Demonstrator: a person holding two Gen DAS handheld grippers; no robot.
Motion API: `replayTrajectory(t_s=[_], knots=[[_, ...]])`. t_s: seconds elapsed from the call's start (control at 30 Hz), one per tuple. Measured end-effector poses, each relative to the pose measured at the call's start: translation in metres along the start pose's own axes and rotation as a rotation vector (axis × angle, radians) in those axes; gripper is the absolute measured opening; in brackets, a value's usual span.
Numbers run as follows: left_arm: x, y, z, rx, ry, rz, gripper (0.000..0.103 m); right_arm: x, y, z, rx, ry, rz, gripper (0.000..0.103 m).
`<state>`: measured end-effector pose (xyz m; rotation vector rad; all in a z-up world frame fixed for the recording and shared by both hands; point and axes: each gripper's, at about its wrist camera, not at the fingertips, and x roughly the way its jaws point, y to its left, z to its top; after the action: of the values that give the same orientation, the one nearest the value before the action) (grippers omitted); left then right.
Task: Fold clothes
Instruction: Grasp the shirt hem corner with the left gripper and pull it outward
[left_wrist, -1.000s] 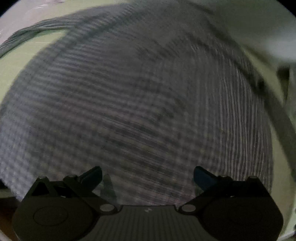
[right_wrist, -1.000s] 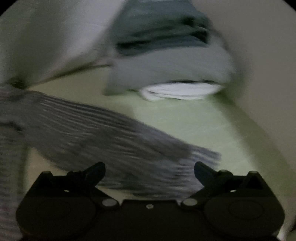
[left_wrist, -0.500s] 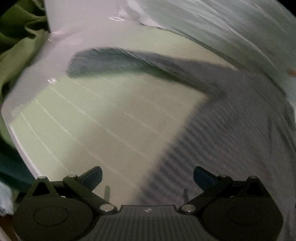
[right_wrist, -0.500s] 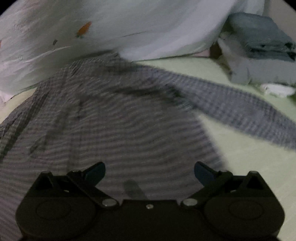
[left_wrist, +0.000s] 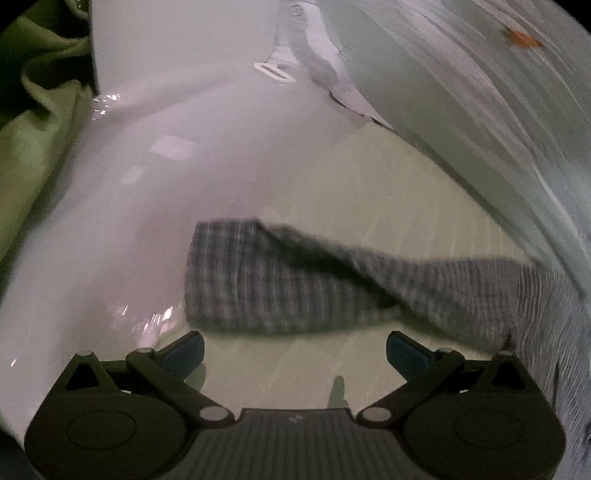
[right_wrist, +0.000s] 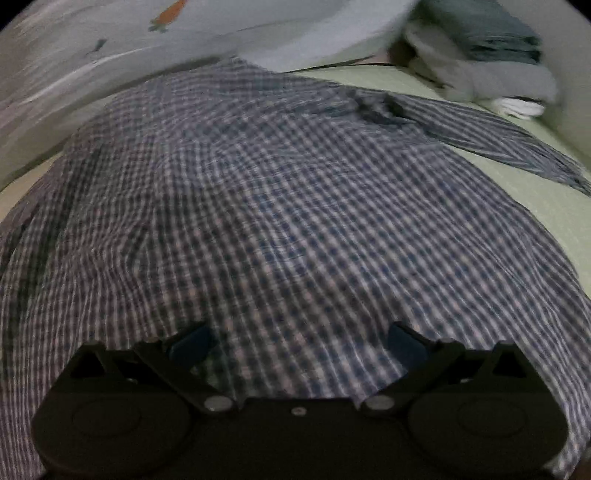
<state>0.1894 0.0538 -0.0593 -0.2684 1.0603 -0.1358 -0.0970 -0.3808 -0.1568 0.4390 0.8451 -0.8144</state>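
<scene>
A pale green mat (left_wrist: 388, 206) with faint lines lies over a glossy white surface (left_wrist: 155, 192). Crumpled green cloth (left_wrist: 40, 122) bunches at the far left edge. A pale blue sheet (right_wrist: 122, 48) printed with a small orange carrot (right_wrist: 168, 13) drapes along the back. A stack of folded grey and teal cloth (right_wrist: 491, 51) sits on the mat at the far right, over a white piece (right_wrist: 521, 107).

The left gripper (left_wrist: 294, 347) has its jaws spread wide, gripping nothing; the right gripper (right_wrist: 297, 341) seems equally wide apart, fingers pointing toward twelve o'clock.
</scene>
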Motion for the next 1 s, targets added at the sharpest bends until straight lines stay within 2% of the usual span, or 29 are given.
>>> replayTrajectory(t_s=[0.17, 0.33, 0.4, 0.47, 0.5, 0.6, 0.63, 0.67, 0.77, 0.8, 0.93, 1.0], knots=[[0.030, 0.002, 0.037, -0.079, 0.025, -0.059, 0.102, 0.001, 0.005, -0.002, 0.051, 0.017, -0.053, 0.103], [0.060, 0.003, 0.061, -0.190, 0.044, -0.081, 0.100, 0.002, 0.007, 0.000, 0.075, 0.035, -0.081, 0.103], [0.069, 0.000, 0.065, -0.196, 0.061, -0.057, 0.092, 0.002, 0.009, 0.003, 0.070, 0.041, -0.086, 0.103], [0.077, -0.003, 0.066, -0.196, 0.082, -0.019, 0.075, 0.004, 0.013, 0.004, 0.064, 0.043, -0.088, 0.103], [0.080, -0.004, 0.066, -0.197, 0.092, 0.000, 0.070, 0.004, 0.014, 0.004, 0.062, 0.044, -0.083, 0.103], [0.077, -0.006, 0.066, -0.190, 0.051, -0.005, 0.042, 0.006, 0.017, 0.004, 0.049, 0.043, -0.073, 0.103], [0.075, -0.006, 0.065, -0.187, 0.038, -0.006, 0.017, 0.006, 0.018, 0.004, 0.041, 0.041, -0.072, 0.103], [0.074, -0.006, 0.065, -0.185, 0.025, -0.008, 0.005, 0.006, 0.020, 0.005, 0.032, 0.039, -0.070, 0.103], [0.071, -0.008, 0.065, -0.176, -0.018, -0.014, 0.002, 0.007, 0.022, 0.005, 0.019, 0.035, -0.066, 0.103], [0.064, -0.010, 0.067, -0.162, -0.055, -0.034, 0.002, 0.007, 0.021, 0.005, 0.024, 0.035, -0.062, 0.103], [0.020, -0.024, 0.076, -0.049, -0.253, -0.125, 0.001, 0.007, 0.020, 0.003, 0.027, 0.027, -0.055, 0.103], [-0.006, -0.029, 0.075, 0.006, -0.367, -0.211, 0.001, 0.007, 0.020, 0.003, 0.026, 0.023, -0.054, 0.103]])
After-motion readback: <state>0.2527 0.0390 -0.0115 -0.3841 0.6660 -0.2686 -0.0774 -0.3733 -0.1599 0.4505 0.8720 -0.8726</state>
